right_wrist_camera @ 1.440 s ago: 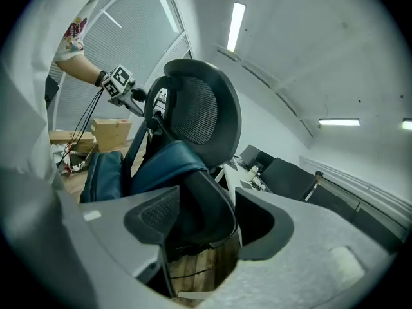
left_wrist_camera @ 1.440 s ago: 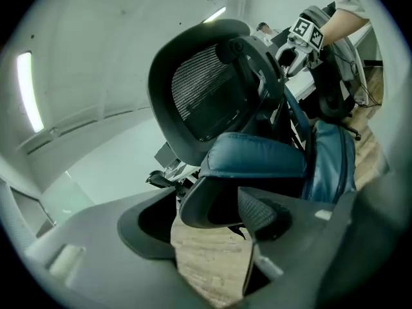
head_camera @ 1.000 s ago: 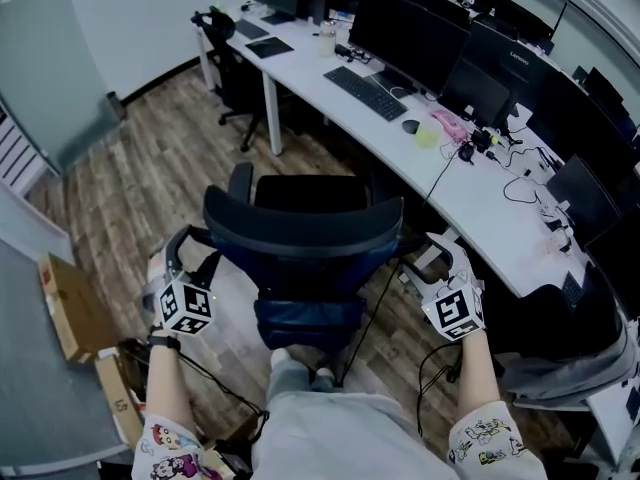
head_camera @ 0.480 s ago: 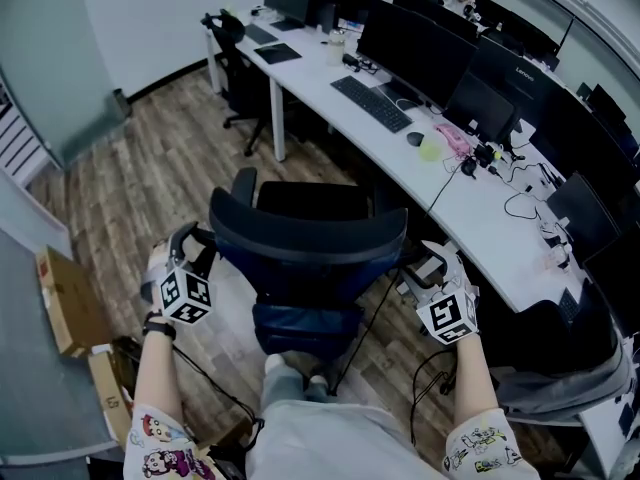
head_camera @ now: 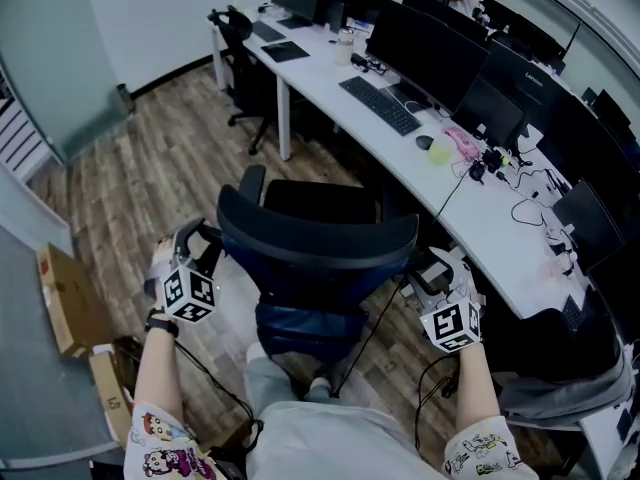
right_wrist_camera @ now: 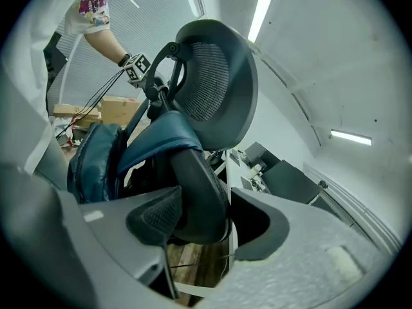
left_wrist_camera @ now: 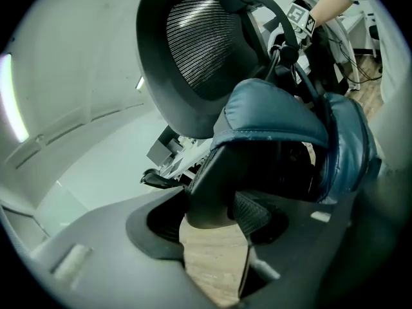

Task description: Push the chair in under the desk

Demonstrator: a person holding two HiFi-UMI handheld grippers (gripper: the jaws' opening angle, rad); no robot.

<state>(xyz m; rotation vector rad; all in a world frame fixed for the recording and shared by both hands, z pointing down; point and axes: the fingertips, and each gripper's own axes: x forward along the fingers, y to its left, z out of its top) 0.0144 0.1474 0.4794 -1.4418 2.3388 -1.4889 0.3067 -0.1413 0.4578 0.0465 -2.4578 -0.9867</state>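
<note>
1. Hidden or cut off: in the head view the chair [head_camera: 318, 243] covers its own base and wheels with its back and seat. The tips of both tongs are lost behind the edges of the chair back. The counter [head_camera: 490, 233] runs out of frame at lower right. In both gripper views the chair fills the centre, and the floor [left_wrist_camera: 215, 262] shows only as a sliver between the jaws.
2. Left tongs [left_wrist_camera: 217, 219]: the jaws have just been closing. They are now clamped on a dark bar of the chair's frame, part-way open around its thickness, at the left edge of the back.
3. Right tongs [right_wrist_camera: 196, 221]: the jaws have just been closing further. They hold a matching dark bar at the right edge of the back. The ribbed pad [right_wrist_camera: 156, 217] lies against it, and the far pad sits in shadow.
4. Chair location: centre of the head view, with its back toward the person and its seat facing the counter. It stands just beside the counter's edge and is not yet under it.
5. Change from a second ago: the left tongs then stood slightly clear of the back's left edge and now sit in against it. The camera has shifted, so any change in the gap between chair and counter cannot be settled.
</note>
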